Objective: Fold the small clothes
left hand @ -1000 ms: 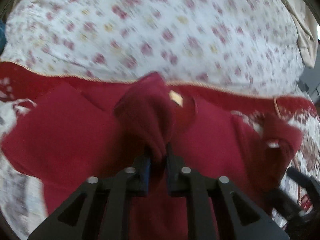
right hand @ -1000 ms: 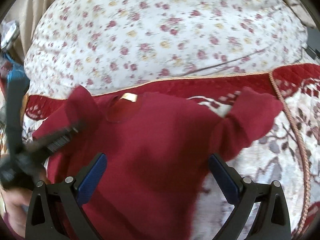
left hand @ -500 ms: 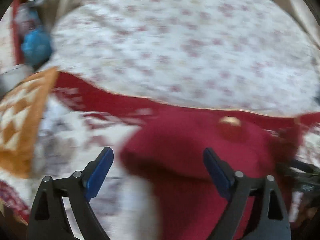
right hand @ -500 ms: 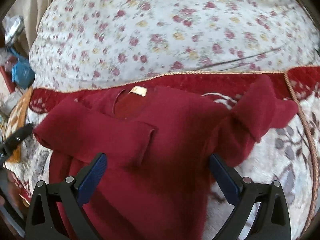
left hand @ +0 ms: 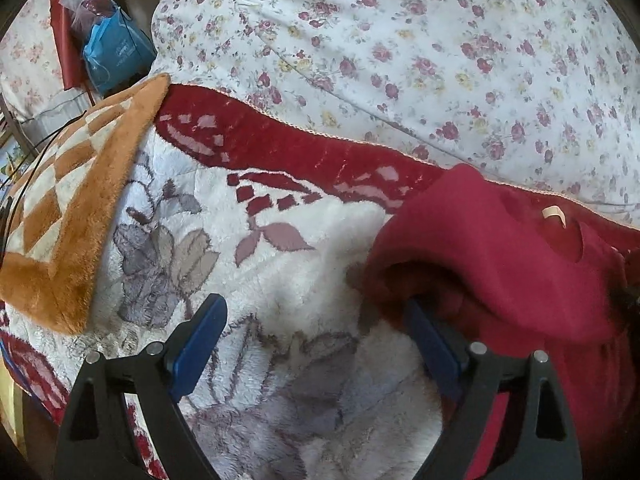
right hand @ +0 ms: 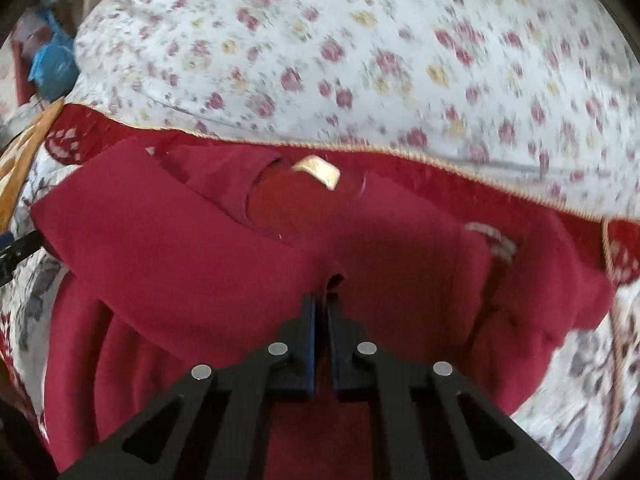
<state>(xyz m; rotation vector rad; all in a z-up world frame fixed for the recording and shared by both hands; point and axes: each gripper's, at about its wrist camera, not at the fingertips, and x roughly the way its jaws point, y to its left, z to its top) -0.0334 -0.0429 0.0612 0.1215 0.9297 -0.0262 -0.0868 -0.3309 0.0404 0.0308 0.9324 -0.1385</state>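
1. Left wrist view: the left gripper (left hand: 316, 336) has its jaws spread wide, with nothing held between its blue pads (left hand: 198, 334).
2. It hangs over the fleece blanket (left hand: 280, 292), white with grey leaves and a dark red border.
3. The red sweater (left hand: 500, 248) lies on that blanket to the right of the gripper, with one sleeve folded across its front.
4. The fold of that sleeve rises just above the gripper's right pad, which touches or nearly touches the cloth; I cannot tell which.
5. A pale label (left hand: 554, 214) shows at the sweater's collar, near its far edge.
6. Beyond the sweater lies a flowered quilt (left hand: 400, 40); to the sweater's far left, an orange and cream checked mat (left hand: 72, 208) overlaps the blanket, and a blue bag (left hand: 116, 54) stands past it.
7. Right wrist view: the right gripper (right hand: 322, 308) has its jaws drawn together, with only a thin slit between them.
8. Its tips sit at the end of the sweater's (right hand: 180, 264) folded sleeve, near the middle of the chest; a small pucker of red cloth appears to be pinched at the tips.
9. The label (right hand: 318, 172) lies at the collar, straight beyond the gripper.
10. The other sleeve is bunched at the sweater's right side, resting on the blanket (right hand: 592, 380).
11. The quilt (right hand: 360, 52) fills the picture beyond the sweater.
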